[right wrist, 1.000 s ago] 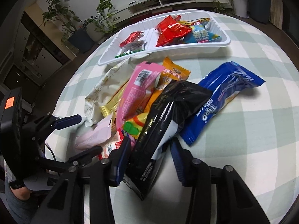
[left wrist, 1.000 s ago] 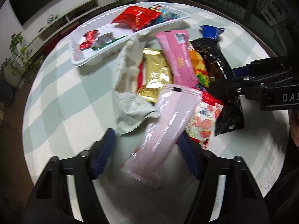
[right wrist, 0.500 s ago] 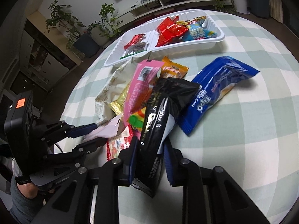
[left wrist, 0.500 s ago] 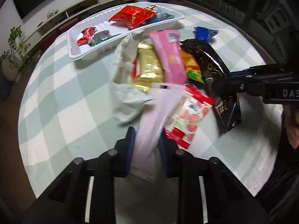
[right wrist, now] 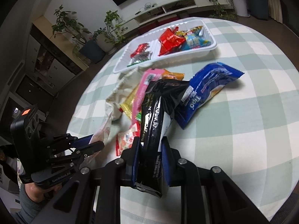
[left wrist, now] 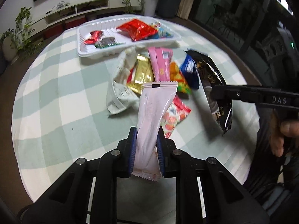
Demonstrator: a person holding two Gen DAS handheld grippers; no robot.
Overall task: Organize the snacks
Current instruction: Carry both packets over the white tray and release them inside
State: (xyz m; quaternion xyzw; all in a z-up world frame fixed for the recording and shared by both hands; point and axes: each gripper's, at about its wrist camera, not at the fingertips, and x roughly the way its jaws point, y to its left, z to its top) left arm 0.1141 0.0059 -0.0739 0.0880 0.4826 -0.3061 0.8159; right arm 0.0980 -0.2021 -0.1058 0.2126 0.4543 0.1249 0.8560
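My left gripper point(left wrist: 146, 149) is shut on a long pale pink snack packet point(left wrist: 155, 112) and holds it lifted above the table. My right gripper point(right wrist: 150, 158) is shut on a long black snack packet point(right wrist: 153, 115), also raised; the same packet shows at the right of the left wrist view point(left wrist: 214, 85). A loose pile of snacks lies mid-table: a bright pink packet point(left wrist: 160, 63), a gold packet point(left wrist: 143, 74), a white bag point(left wrist: 119, 91), a blue Tipo packet point(right wrist: 203, 89) and a strawberry-print packet point(left wrist: 173, 115). A white divided tray point(left wrist: 82, 50) at the far side holds red and blue packets.
The round table has a green and white checked cloth point(left wrist: 56, 97). Its edge curves close at the left and right. Plants and a low white cabinet point(left wrist: 56, 16) stand beyond the tray. The left gripper also shows at the lower left of the right wrist view point(right wrist: 87, 145).
Both grippers closed on their packets and lifted them: the left raised the pale pink packet, the right raised the black packet off the pile.
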